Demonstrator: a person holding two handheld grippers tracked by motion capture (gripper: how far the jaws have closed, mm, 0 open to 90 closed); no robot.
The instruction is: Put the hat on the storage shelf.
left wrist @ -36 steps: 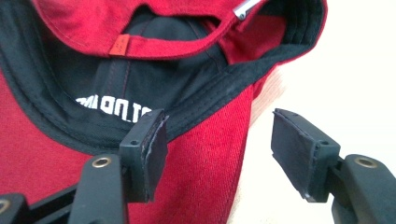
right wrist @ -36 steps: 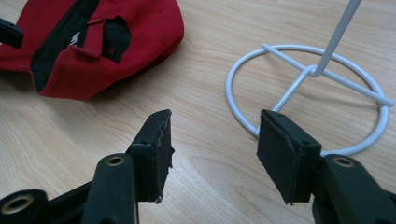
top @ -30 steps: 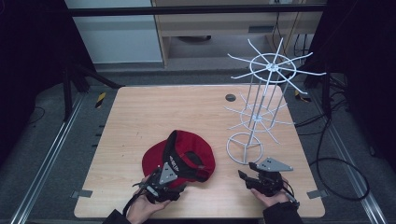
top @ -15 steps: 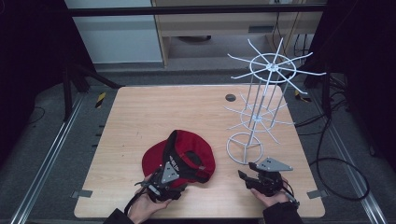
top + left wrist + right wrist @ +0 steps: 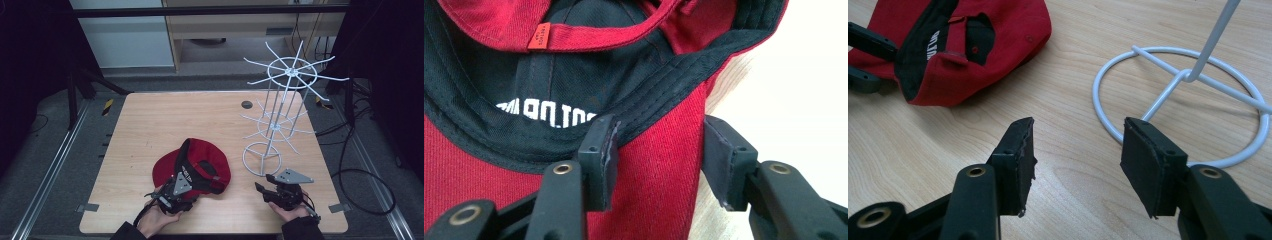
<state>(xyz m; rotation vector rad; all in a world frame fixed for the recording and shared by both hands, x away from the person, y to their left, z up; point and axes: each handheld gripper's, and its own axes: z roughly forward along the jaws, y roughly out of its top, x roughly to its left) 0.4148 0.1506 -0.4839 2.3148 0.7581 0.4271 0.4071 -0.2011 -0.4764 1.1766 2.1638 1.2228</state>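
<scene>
A red cap [image 5: 200, 161] with a black lining lies upside down on the wooden table [image 5: 165, 120], front left of middle. My left gripper [image 5: 175, 192] sits at the cap's near edge. In the left gripper view it is open [image 5: 661, 160], and the cap's red fabric [image 5: 659, 175] and black rim lie between the two jaws. My right gripper [image 5: 261, 190] rests low on the table to the right, open [image 5: 1075, 160] with bare wood between its jaws. It points between the cap [image 5: 1013, 30] and the ring base [image 5: 1188, 76] of a white wire rack [image 5: 280, 100].
The white wire rack stands at the table's right, with spokes spreading at two levels and a ring base [image 5: 262, 159] just beyond my right gripper. A small dark disc [image 5: 246, 105] lies at the far side. Metal rails and cables run along the floor beside the table.
</scene>
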